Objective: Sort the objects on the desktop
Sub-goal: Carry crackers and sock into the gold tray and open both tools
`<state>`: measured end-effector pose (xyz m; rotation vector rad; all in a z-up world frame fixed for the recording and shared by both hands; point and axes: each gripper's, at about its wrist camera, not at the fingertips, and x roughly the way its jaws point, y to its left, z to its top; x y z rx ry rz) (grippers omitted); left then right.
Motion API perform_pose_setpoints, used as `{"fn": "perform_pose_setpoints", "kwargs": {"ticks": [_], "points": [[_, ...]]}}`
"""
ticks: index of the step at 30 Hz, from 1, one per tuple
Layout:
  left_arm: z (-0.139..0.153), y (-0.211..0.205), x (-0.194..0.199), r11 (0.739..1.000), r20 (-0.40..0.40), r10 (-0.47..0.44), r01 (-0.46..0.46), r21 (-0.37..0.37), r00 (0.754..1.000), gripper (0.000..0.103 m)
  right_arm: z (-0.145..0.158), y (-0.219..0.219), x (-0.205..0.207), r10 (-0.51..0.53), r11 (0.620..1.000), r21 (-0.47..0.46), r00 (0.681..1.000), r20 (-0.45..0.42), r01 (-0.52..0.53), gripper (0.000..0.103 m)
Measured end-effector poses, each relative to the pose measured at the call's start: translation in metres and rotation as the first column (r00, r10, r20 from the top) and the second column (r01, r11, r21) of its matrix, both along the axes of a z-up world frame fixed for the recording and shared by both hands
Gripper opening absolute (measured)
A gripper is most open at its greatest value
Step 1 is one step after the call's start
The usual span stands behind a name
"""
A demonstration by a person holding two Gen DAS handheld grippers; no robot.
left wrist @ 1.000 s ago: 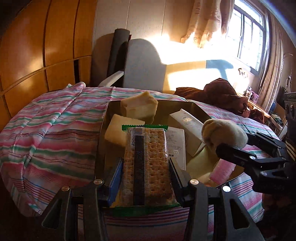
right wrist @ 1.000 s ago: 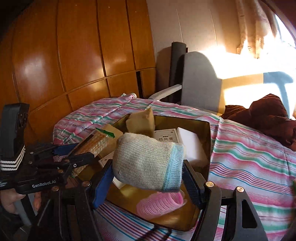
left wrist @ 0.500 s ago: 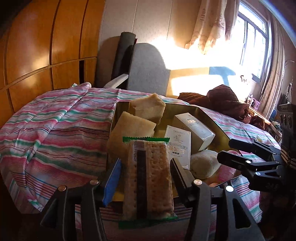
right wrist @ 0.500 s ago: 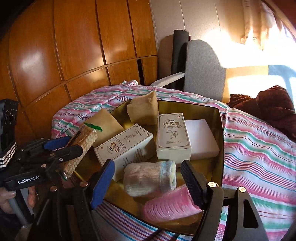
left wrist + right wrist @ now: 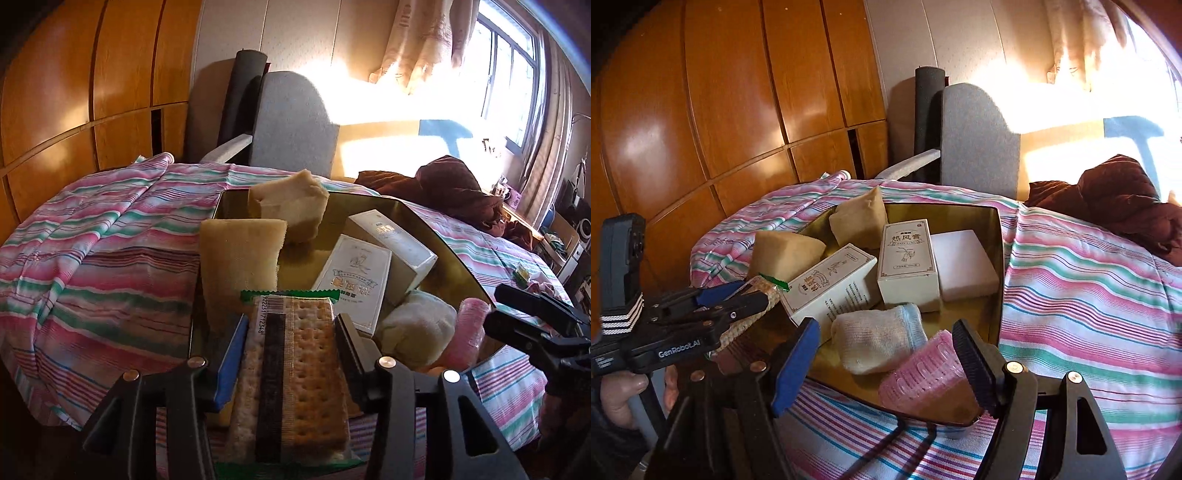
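The left tongs (image 5: 291, 354) are closing on a cracker packet (image 5: 295, 373), clear film with green sealed ends and a barcode, the pitted biscuits showing through; the packet stands between the blue pad and the black ribbed one, at the near left corner of the tray (image 5: 995, 273). The right tongs (image 5: 886, 373) stand apart with nothing between the pads, above a ribbed pink hair roller (image 5: 923, 376). A second ago they carried the rolled sock (image 5: 879, 341); now that knitted cream roll with its pale blue cuff lies in the tray, just behind the roller.

Further in lie two printed cartons (image 5: 908, 258), stiff and sharp-edged, then a smooth white block (image 5: 964, 264) and two porous tan sponges (image 5: 240, 266), one flat, one a ragged chunk. The tray is glossy, dark gold and straight-walled, resting on a bed under a pink, green and white striped sheet (image 5: 1089, 295).

Only the right view shows a hand (image 5: 617, 398) on the left tool's grip and the white block; only the left view shows the barcode and the window (image 5: 513, 74).
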<state>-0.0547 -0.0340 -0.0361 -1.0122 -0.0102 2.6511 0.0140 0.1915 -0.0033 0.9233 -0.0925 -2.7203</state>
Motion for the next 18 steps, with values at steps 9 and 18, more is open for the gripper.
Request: {"fn": "perform_pose_setpoints", "kwargs": {"ticks": [9, 18], "points": [[0.012, 0.011, -0.027, 1.0, 0.024, -0.027, 0.026, 0.014, 0.999, 0.053, 0.004, 0.017, 0.004, -0.05, 0.999, -0.012, 0.999, -0.011, 0.049, 0.077], [0.011, -0.019, -0.007, 0.994, 0.034, 0.05, -0.053, 0.091, 0.998, 0.057, 0.002, 0.033, 0.013, -0.094, 0.994, -0.057, 0.995, -0.017, 0.093, 0.078]]}}
